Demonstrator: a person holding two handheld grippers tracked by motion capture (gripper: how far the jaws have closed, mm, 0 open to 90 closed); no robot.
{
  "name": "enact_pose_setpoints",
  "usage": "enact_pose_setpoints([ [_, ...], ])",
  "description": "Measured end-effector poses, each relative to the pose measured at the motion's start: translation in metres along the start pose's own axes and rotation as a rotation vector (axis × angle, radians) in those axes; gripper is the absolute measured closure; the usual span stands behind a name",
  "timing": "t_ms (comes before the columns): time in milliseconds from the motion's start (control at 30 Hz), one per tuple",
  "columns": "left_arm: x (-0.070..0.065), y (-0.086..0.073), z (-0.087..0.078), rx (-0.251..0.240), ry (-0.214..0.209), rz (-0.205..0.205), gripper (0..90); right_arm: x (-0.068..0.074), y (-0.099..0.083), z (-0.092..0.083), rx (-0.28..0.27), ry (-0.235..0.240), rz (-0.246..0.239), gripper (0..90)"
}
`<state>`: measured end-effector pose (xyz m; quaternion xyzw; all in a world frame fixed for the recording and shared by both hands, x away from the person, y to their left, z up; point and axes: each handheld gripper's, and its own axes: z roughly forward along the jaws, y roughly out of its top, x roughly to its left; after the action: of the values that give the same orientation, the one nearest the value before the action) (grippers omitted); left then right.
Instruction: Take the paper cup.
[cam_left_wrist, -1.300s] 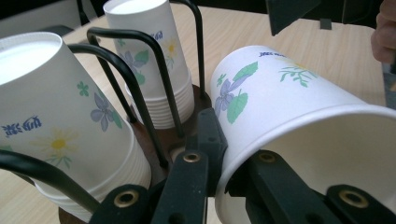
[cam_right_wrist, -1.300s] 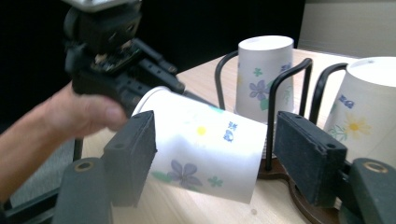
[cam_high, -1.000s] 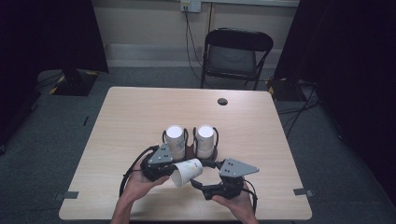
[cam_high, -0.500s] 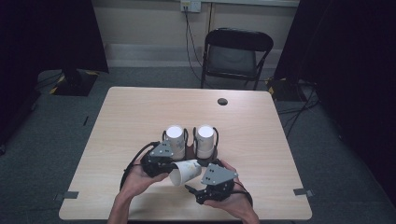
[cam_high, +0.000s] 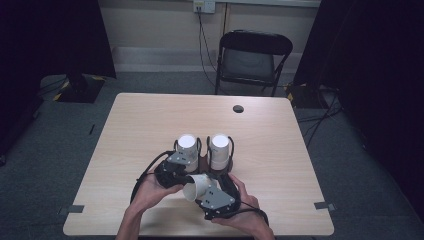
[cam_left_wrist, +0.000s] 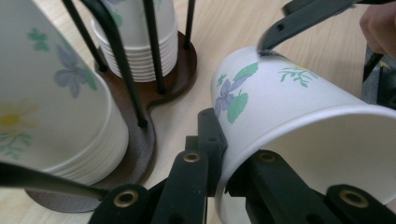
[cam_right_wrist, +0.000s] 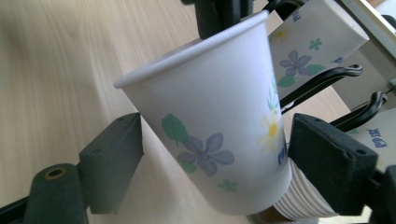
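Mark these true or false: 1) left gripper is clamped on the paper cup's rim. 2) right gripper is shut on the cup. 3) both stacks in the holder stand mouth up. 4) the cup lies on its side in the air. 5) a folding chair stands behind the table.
1) True: the left gripper pinches the rim wall of the paper cup.
2) False: the right gripper has its jaws either side of the cup with gaps showing; they have just been opening.
3) False: the cup stacks in the wire cup holder stand mouth down, bases up.
4) True: it is held roughly sideways above the table.
5) True: the folding chair is at the far edge.
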<state>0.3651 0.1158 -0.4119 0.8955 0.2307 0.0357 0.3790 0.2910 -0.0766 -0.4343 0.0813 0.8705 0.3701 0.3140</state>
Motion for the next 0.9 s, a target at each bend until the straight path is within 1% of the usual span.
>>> enact_pose_setpoints([
  [33, -0.001, 0.001, 0.001, -0.006, -0.003, -0.004, 88.0, 0.001, 0.0, 0.001, 0.005, -0.008, -0.014, 18.0],
  [100, -0.002, 0.002, 0.002, 0.003, -0.008, 0.002, 88.0, 0.002, 0.0, 0.002, 0.013, -0.017, -0.034, 18.7],
  [133, -0.004, 0.004, 0.002, 0.01, -0.011, 0.008, 88.0, 0.003, 0.001, 0.003, 0.013, -0.026, -0.057, 19.3],
  [167, -0.004, 0.004, 0.002, 0.01, -0.011, 0.008, 88.0, 0.003, 0.001, 0.003, 0.013, -0.026, -0.057, 19.3],
  [200, -0.006, 0.005, 0.002, 0.001, -0.003, 0.006, 88.0, 0.006, 0.003, 0.004, 0.012, -0.041, -0.077, 19.9],
  [233, -0.006, 0.005, 0.002, 0.001, -0.003, 0.006, 88.1, 0.006, 0.003, 0.004, 0.012, -0.041, -0.077, 19.9],
  [267, -0.006, 0.005, 0.002, 0.002, 0.002, 0.007, 88.0, 0.007, 0.004, 0.005, 0.014, -0.056, -0.089, 20.0],
  [433, -0.006, 0.006, 0.002, 0.003, -0.001, -0.005, 88.0, 0.008, 0.004, 0.006, 0.007, -0.058, -0.089, 19.6],
  [500, -0.006, 0.006, 0.003, 0.006, -0.008, -0.003, 88.0, 0.008, 0.005, 0.007, 0.013, -0.057, -0.095, 19.5],
  [533, -0.006, 0.007, 0.004, 0.001, -0.021, -0.005, 88.0, 0.008, 0.005, 0.007, 0.011, -0.056, -0.098, 19.4],
  [567, -0.006, 0.007, 0.004, 0.001, -0.023, -0.008, 88.1, 0.009, 0.005, 0.008, 0.009, -0.058, -0.094, 19.2],
  [600, -0.006, 0.007, 0.005, 0.008, -0.03, -0.002, 88.1, 0.009, 0.005, 0.008, 0.009, -0.058, -0.094, 19.2],
  [667, -0.008, 0.008, 0.007, 0.003, -0.03, -0.014, 88.0, 0.008, 0.005, 0.009, 0.007, -0.045, -0.098, 19.0],
  [700, -0.008, 0.008, 0.008, 0.008, -0.029, -0.009, 87.9, 0.009, 0.006, 0.011, 0.011, -0.05, -0.093, 19.0],
  [733, -0.008, 0.008, 0.009, 0.008, -0.032, -0.006, 87.9, 0.009, 0.006, 0.011, 0.013, -0.047, -0.09, 18.9],
  [767, -0.009, 0.008, 0.009, 0.005, -0.029, -0.012, 87.9, 0.008, 0.006, 0.011, 0.012, -0.035, -0.088, 18.8],
  [800, -0.01, 0.009, 0.009, 0.013, -0.025, -0.008, 87.9, 0.008, 0.006, 0.012, 0.012, -0.035, -0.086, 18.7],
  [833, -0.01, 0.009, 0.01, 0.011, -0.032, -0.001, 87.8, 0.008, 0.006, 0.013, 0.012, -0.033, -0.087, 18.7],
  [900, -0.011, 0.009, 0.01, 0.013, -0.038, -0.001, 87.7, 0.008, 0.006, 0.012, 0.012, -0.026, -0.087, 18.9],
])
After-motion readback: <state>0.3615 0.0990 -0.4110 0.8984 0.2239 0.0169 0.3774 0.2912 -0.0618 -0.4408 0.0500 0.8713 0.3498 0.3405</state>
